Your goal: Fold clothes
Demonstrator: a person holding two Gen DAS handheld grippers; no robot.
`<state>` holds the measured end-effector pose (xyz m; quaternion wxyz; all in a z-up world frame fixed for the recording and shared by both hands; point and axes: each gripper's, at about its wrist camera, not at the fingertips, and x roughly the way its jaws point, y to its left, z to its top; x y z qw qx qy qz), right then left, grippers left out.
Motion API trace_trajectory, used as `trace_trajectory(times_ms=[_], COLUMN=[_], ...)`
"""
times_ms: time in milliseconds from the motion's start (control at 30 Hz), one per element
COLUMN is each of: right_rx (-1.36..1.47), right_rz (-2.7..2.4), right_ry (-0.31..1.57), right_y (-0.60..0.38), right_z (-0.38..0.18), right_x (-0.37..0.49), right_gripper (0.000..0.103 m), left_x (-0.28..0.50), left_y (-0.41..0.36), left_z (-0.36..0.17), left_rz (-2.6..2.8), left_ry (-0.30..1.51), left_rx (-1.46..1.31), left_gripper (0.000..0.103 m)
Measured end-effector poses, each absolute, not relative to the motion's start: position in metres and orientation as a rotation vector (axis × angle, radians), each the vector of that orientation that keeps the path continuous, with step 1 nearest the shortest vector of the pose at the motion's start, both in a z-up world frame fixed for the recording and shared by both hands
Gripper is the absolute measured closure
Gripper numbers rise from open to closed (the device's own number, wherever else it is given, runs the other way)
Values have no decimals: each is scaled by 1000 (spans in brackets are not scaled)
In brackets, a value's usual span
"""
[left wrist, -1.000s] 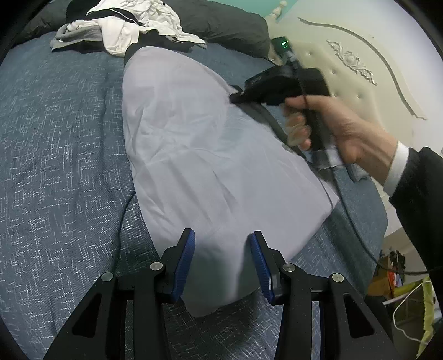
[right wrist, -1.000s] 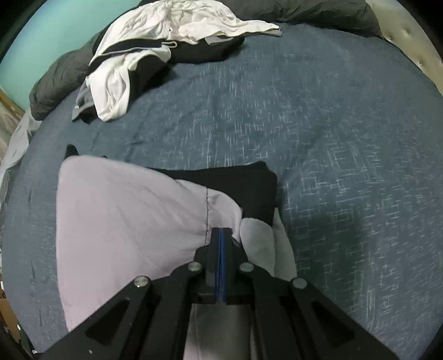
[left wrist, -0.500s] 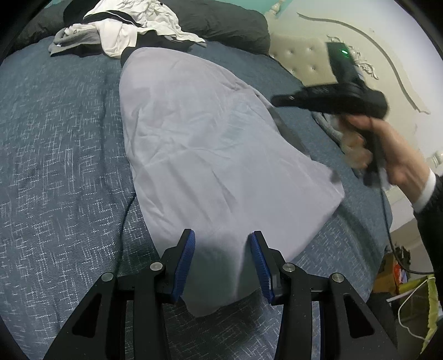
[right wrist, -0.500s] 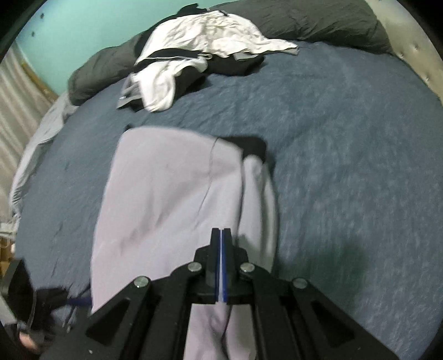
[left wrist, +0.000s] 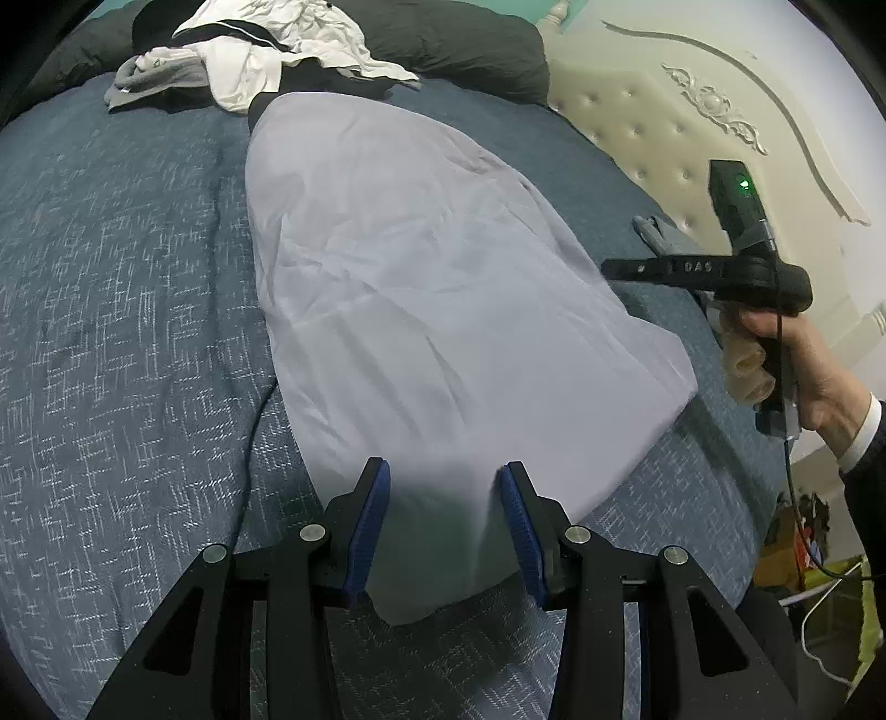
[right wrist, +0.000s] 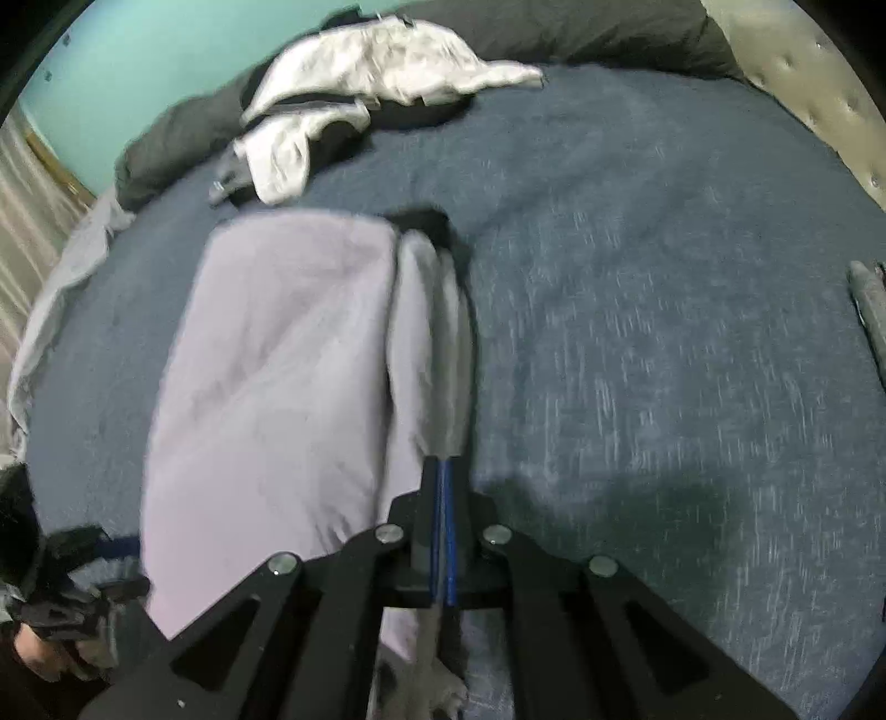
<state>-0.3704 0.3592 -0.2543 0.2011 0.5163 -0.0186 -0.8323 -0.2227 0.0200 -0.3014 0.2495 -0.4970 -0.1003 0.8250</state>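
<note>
A pale lilac garment (left wrist: 432, 288) lies spread lengthwise on the blue bedspread (left wrist: 111, 332). My left gripper (left wrist: 443, 498) stands open over its near edge, the cloth lying between and under the blue pads without being pressed. My right gripper (right wrist: 443, 465) is shut on a fold of the garment (right wrist: 277, 387) along its right side; a strip of cloth runs up into the pads and shows below them. In the left wrist view the right gripper (left wrist: 609, 270), held by a hand (left wrist: 797, 354), hovers at the garment's right edge.
A pile of white and black clothes (left wrist: 266, 61) lies at the far end of the bed against a dark pillow (left wrist: 454, 39). A cream tufted headboard (left wrist: 692, 127) borders the right side. A small grey object (right wrist: 869, 299) lies near that edge.
The right gripper has swung from the middle of the garment out to its right edge and risen a little, still shut, drawing a fold of cloth along. The left gripper has stayed put.
</note>
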Motion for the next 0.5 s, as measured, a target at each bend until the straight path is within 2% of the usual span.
trace_trajectory(times_ms=[100, 267, 500], right_rx=[1399, 1530, 1573], right_rz=[-2311, -2293, -2363], right_ry=[-68, 31, -60], right_y=[344, 328, 367], right_z=[-248, -285, -295], right_x=[-381, -401, -400], right_gripper=[103, 103, 101], left_x=[-222, -221, -220], left_y=[25, 24, 20], left_z=[-299, -300, -300], left_rz=[2251, 2252, 2256], left_ry=[-262, -268, -278], left_rx=[-1354, -1352, -1354], left_gripper=[58, 58, 58])
